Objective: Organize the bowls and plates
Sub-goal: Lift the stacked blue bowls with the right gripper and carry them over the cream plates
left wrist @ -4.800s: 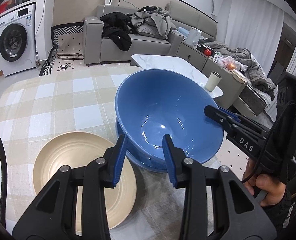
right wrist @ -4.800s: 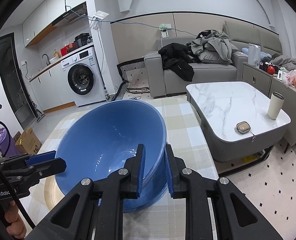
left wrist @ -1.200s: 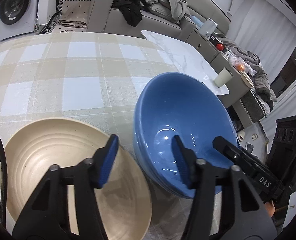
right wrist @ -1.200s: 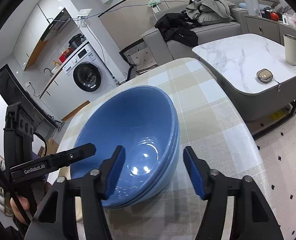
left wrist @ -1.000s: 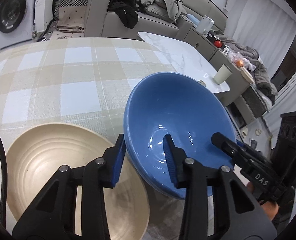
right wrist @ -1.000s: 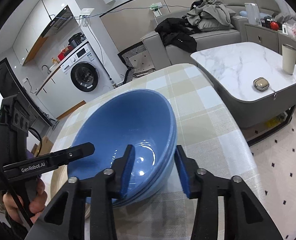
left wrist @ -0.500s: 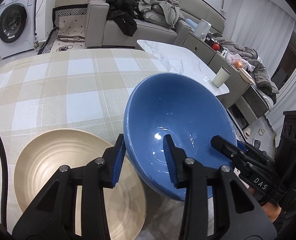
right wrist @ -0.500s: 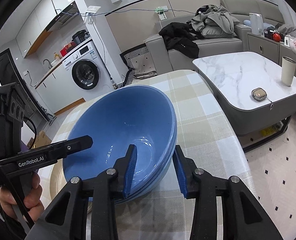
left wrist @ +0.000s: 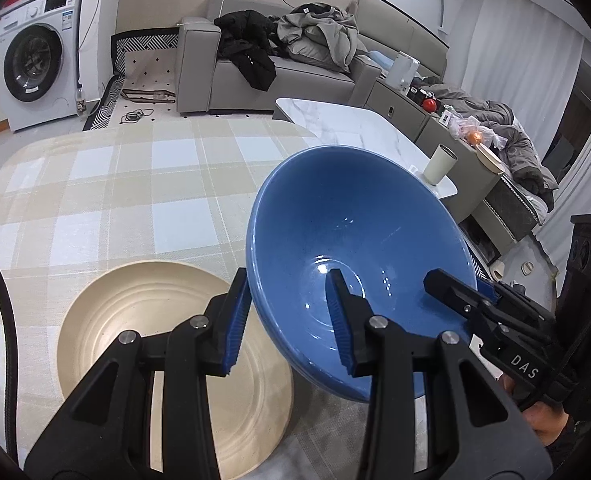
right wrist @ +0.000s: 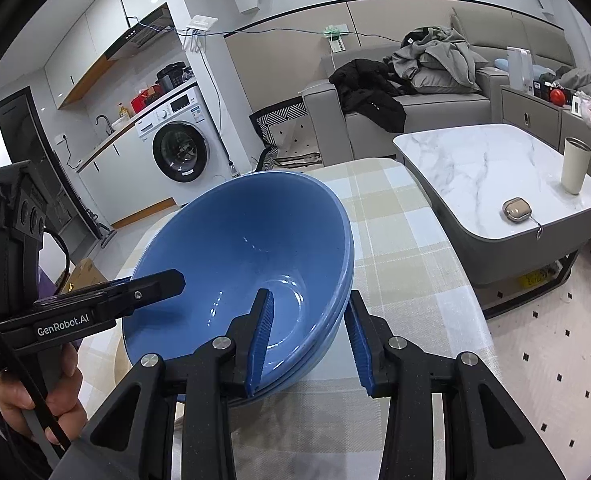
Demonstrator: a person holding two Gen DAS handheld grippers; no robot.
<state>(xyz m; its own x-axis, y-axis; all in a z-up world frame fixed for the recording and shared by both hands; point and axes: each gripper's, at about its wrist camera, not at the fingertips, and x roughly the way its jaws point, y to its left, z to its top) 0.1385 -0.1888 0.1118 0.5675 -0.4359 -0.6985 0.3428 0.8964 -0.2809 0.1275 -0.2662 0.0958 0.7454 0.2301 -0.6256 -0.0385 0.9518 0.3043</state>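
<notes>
Blue bowls [left wrist: 359,248]: a nested stack of blue bowls (rims show as layered edges) sits tilted between the two tools, near the right edge of the checked tabletop [left wrist: 107,184].
Left hand-held gripper [left wrist: 288,318]: its two blue-padded fingers straddle the stack's near-left rim, one inside and one outside; whether the pads press the rim, I cannot tell.
Right hand-held gripper [right wrist: 309,334]: its fingers straddle the opposite rim the same way, one pad inside the bowl, the other outside with a visible gap to the wall, so it reads as open.
Beige plate [left wrist: 147,328]: lies flat on the tabletop just left of the stack, partly under the left tool.
Background: a marble coffee table [right wrist: 483,168] carries a pale cup [right wrist: 574,166]; a grey sofa [left wrist: 295,76] is heaped with clothes; a washing machine [right wrist: 181,148] stands at the wall.
</notes>
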